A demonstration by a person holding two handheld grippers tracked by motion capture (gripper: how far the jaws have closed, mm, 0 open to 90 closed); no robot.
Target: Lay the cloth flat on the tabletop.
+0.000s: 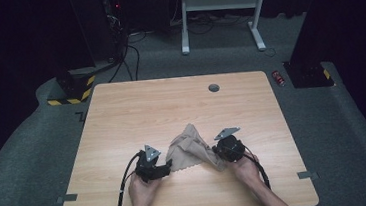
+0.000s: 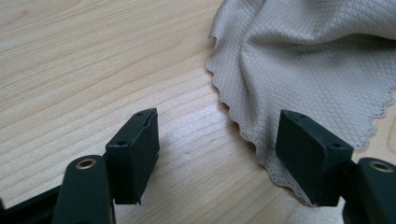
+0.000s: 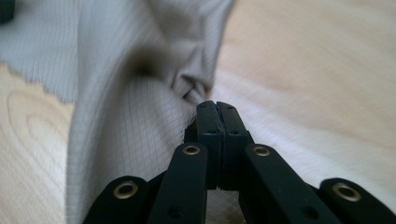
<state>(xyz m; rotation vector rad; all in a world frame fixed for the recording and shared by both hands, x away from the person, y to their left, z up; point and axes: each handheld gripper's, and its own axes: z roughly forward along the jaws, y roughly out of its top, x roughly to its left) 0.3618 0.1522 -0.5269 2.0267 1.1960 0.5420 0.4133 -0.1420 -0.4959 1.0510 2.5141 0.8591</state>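
Item: beige cloth (image 1: 191,150), waffle-textured with a scalloped hem, lying rumpled on the near middle of the table (image 1: 121,113) between the two grippers and pulled up into a low peak.

Right gripper (image 3: 216,108): jaws pressed together, a fold of the cloth pinched at their tips; in the high view it (image 1: 219,151) is seen at the cloth's right edge, held by the person's right hand (image 1: 244,170).

Left gripper (image 2: 217,144): jaws standing wide apart, nothing clamped. One jaw rests over bare wood, the other over the scalloped hem, so the cloth's edge lies partly inside the gap but is not pressed. In the high view it (image 1: 167,166) sits just beside the cloth's left corner, the left hand (image 1: 142,187) behind it.

Step in hand, as judged: one side of the cloth is secured and the opposite corner is being lined up for a second grip, probably ahead of spreading or folding. The next move is judged to call for the left gripper to be advanced slightly over the hem and closed on a single layer, without the cloth being dragged by the right.

Surface: light wood-grain tabletop, a round cable port (image 1: 214,87) near the far edge.

Room: grey carpet (image 1: 34,146), dim; a white desk frame (image 1: 223,9) beyond, a hazard-striped base (image 1: 72,90) at far left, a small red can (image 1: 278,78) on the floor at far right.
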